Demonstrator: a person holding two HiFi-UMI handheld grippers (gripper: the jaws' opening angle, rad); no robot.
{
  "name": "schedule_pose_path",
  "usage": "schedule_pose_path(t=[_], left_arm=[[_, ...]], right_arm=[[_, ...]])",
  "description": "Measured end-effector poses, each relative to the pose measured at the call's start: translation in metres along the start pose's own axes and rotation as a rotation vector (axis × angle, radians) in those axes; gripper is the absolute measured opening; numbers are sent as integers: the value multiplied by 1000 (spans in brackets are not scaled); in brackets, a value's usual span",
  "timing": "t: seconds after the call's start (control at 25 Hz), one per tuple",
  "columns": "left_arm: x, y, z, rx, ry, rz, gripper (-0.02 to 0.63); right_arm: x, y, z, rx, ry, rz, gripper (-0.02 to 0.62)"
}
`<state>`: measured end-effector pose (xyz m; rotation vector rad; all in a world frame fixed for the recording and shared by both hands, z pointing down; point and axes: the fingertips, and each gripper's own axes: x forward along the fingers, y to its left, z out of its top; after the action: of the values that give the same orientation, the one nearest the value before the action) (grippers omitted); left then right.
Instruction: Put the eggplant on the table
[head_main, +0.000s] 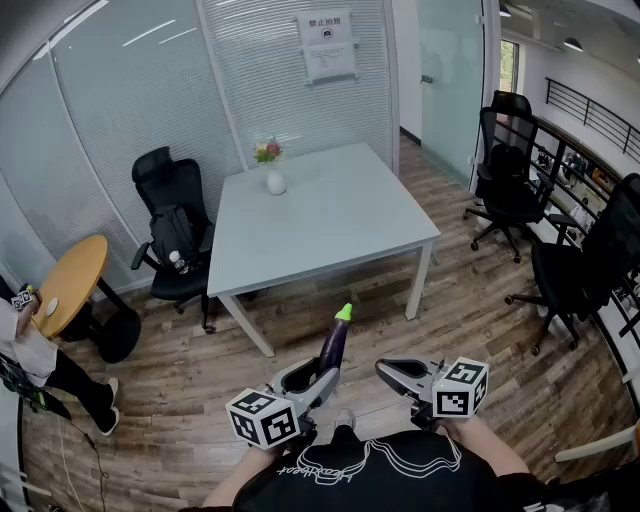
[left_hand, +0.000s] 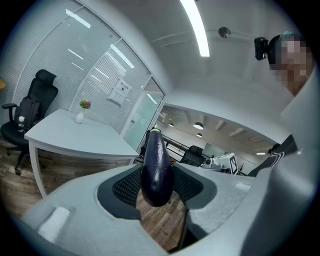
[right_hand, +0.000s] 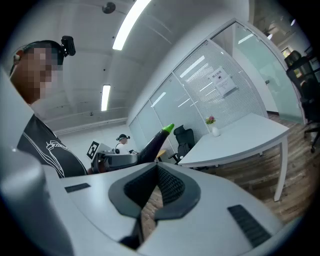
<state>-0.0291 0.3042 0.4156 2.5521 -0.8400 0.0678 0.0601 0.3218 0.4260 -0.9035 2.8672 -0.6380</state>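
Beyond wood floor (head_main: 480, 330), white table (head_main: 340, 225) carries vase (head_main: 276, 182); left tongs (head_main: 312, 378) grip eggplant (head_main: 333, 345); right tongs (head_main: 385, 370) closed, empty.

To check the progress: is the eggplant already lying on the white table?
No, the eggplant is held in the left tongs, apart from the white table.

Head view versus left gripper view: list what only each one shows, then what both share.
Only the head view: a second person at the left edge and the marker cube on the left gripper. Only the left gripper view: the ceiling light strip and the ribbed pads pressing the eggplant. Both: the eggplant in that gripper's grip, the white table and the flower vase.
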Motion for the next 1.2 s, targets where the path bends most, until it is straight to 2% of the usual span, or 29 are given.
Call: schedule_pose_path(t=[0.28,0.52,0.68,0.8,1.0,1.2], left_arm=[[-4,-17,9,-14,-16,-46,201],[3,-7,5,-41,-18,-48,201],[9,1,1,-54,-12,-48,201],[15,14,5,-63,-15,-45,201],[35,49,16,-75,-10,-38,201],[69,93,35,-88,1,-33,201]], right_arm=[[-7,13,7,35,-33,40,8],[0,7,1,3,3,38,8],[5,-8,0,40,-6,19,8],[15,-20,3,51,-16,22,8],[41,-52,7,26,34,-10,9],[72,-99,24,73,38,-15,9]])
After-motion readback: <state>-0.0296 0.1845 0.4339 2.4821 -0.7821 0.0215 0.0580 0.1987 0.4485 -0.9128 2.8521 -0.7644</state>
